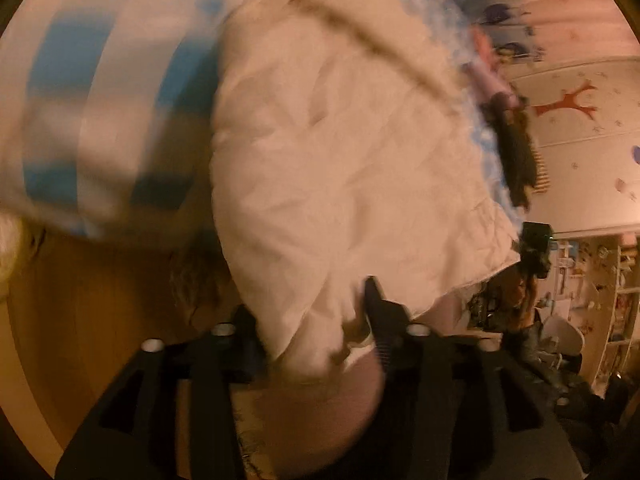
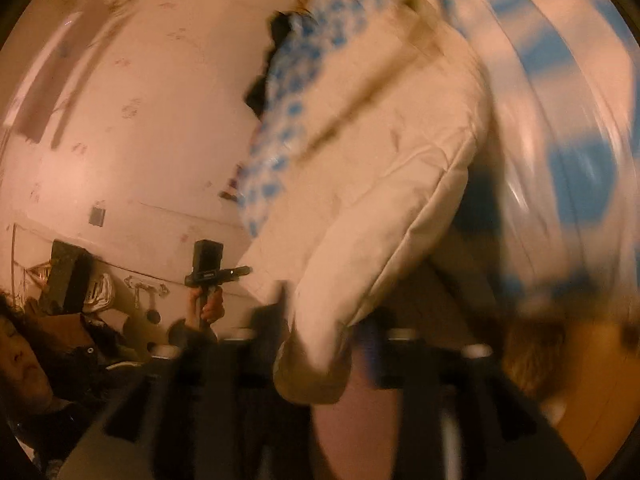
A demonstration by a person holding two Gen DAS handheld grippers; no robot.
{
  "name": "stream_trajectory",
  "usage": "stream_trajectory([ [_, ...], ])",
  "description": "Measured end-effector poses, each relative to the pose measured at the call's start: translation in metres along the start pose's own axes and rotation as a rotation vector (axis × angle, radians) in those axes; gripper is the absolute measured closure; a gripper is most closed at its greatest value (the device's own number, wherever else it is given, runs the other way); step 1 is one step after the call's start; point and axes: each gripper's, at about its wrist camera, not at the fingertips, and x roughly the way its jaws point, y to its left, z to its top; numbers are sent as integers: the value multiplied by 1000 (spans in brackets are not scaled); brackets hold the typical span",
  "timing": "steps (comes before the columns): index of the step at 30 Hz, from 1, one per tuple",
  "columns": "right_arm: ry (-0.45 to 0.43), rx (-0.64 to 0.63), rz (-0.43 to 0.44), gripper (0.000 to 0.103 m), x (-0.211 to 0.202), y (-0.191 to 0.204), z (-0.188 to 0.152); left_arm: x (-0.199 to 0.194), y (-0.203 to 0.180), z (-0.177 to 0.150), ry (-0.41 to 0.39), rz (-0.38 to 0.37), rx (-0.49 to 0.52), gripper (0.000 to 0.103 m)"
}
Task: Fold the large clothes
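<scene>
No writing is legible — both views are motion-blurred. The cream padded jacket (image 1: 340,168) fills the frame from 12 to 6 o'clock above the left gripper (image 1: 312,320), whose fingers pinch its hem; in the right view the right gripper (image 2: 320,332) clamps a sleeve cuff (image 2: 316,364) at 6 o'clock. A blue-and-white checked cover (image 1: 80,120) lies behind — the jacket hangs lifted off it.

Padded coat (image 1: 340,168) between the left gripper's fingers (image 1: 378,300), over patterned bedding (image 1: 80,80).
</scene>
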Motion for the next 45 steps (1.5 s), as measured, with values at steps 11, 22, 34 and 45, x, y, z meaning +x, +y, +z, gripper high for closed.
stream_trajectory([
  [11, -67, 185, 54, 25, -9, -82, 2, 20, 69, -4, -90, -224, -177, 20],
  [22, 8, 137, 91, 36, 28, -75, -1, 41, 54, -3, -102, -246, -160, 17],
  [34, -206, 14, 155, 89, -2, -15, -16, -3, 3, -17, -272, -174, -107, 93],
  [45, -321, -79, 337, 89, -40, 36, -54, -75, -39, -64, -379, -292, -18, 95],
])
